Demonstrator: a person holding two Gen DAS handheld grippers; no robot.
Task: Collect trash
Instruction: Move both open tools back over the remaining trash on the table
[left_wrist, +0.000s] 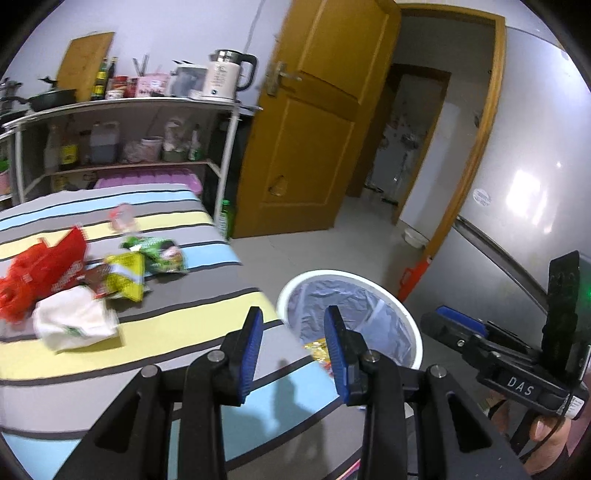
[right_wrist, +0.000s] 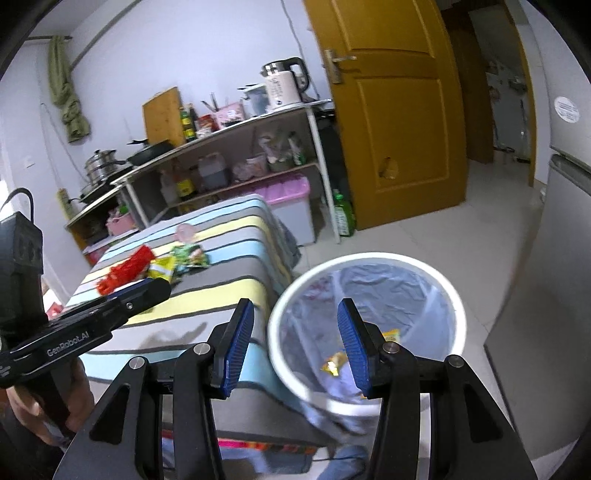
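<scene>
White bin (right_wrist: 458, 306) beneath released right hand-held gripper (right_wrist: 295, 347), wrappers (left_wrist: 125, 273) beyond released left hand-held gripper (left_wrist: 293, 354)

Left gripper (left_wrist: 293, 350): matte black linkage arms; two fingers faced with ribbed blue pads (left_wrist: 251, 354).
Left pivots: round silver screws (left_wrist: 216, 356) at the linkage joints, two per side.
Left side marking: white lettering "GenRobot.AI" along the black body, read from the right wrist view.
Left hand (right_wrist: 44, 406): bare skin, wrapped under the black handle.
Right gripper (right_wrist: 295, 347): same black frame, same ribbed blue pads (right_wrist: 352, 347), silver pivot screws.
Right marking: white label "DAS" on the body's side.
Right hand (left_wrist: 546, 435): bare fingers, thumbnail visible; thin black cable just beside.
Right mount: upright black block above body, small green light.
</scene>
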